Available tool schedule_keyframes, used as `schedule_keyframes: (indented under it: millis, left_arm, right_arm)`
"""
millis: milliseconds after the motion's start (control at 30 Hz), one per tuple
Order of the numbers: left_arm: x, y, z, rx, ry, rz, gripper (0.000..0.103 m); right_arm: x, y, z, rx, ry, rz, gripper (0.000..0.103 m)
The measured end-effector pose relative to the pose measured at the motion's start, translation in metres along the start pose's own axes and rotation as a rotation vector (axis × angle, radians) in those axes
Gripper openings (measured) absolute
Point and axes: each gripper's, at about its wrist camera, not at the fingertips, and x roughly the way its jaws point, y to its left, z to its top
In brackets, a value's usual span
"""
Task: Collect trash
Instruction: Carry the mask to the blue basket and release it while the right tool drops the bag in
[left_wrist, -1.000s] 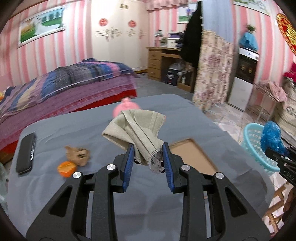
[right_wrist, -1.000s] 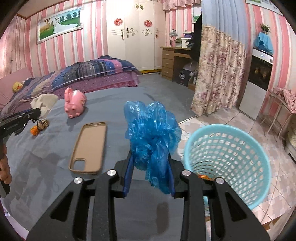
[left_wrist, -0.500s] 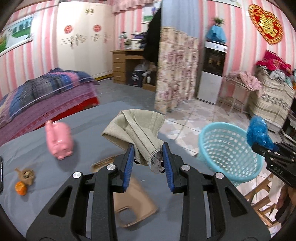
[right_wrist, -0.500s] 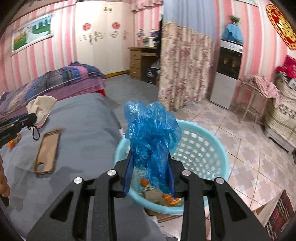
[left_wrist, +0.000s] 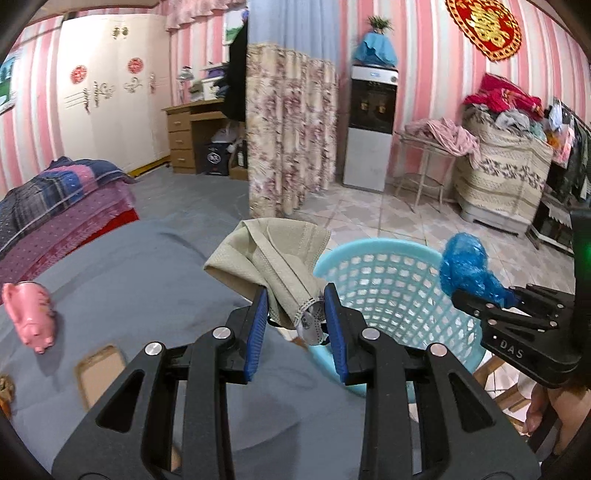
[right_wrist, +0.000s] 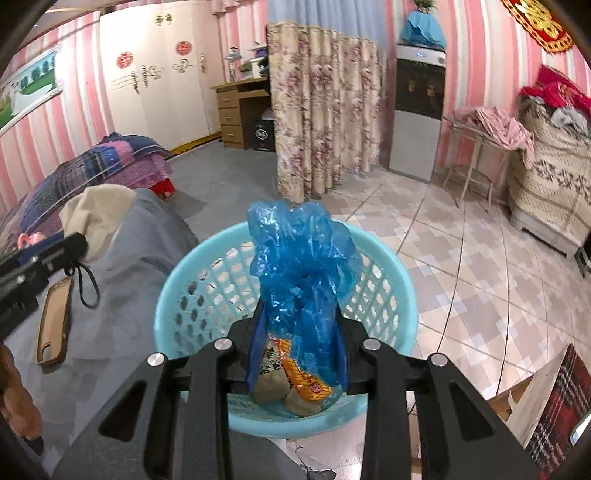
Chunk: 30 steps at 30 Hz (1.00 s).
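Left gripper (left_wrist: 295, 317): jaws narrowed, clamped on one beige face mask (left_wrist: 273, 254), held above the grey bed cover (left_wrist: 147, 266) just beside the basket rim. Right gripper (right_wrist: 297, 343): jaws pinched on one crumpled blue plastic bag (right_wrist: 299, 258), directly over the basket.

One light-blue mesh basket (right_wrist: 384, 295) on the tiled floor against the bed edge; wrappers lie inside, an orange one (right_wrist: 303, 376) visible.

On the cover: one pink piggy bank (left_wrist: 31, 317), one tan phone case (right_wrist: 55, 321).

Two grippers, two pieces of trash held.
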Motion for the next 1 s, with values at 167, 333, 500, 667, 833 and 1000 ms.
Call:
schedule_keyframes:
  millis: [167,333,500,667,833,1000]
  left_arm:
    - [0.025,-0.018,-0.001,0.025,0.028,-0.028,0.03]
    - [0.045,-0.03,-0.002,0.037,0.058,-0.047,0.03]
    - [0.062,-0.035,-0.003,0.035,0.091,-0.058,0.032]
    - [0.069,-0.036,-0.003,0.04,0.104,-0.06,0.049]
    - [0.062,-0.026,-0.002,0.022,0.087,-0.028,0.071]
    - [0.041,-0.007,0.003,0.009,0.023,0.052,0.088]
  right_arm:
    - [0.01,-0.015,0.002,0.037,0.012,-0.012,0.032]
    - [0.013,-0.017,-0.001,0.053,0.012,-0.019,0.032]
    - [0.016,-0.021,-0.002,0.062,0.012,-0.023,0.032]
    - [0.017,-0.024,-0.002,0.073,0.013,-0.022,0.032]
    - [0.019,-0.021,-0.002,0.072,0.017,-0.02,0.032]
    - [0.022,-0.014,-0.002,0.061,0.022,-0.016,0.032]
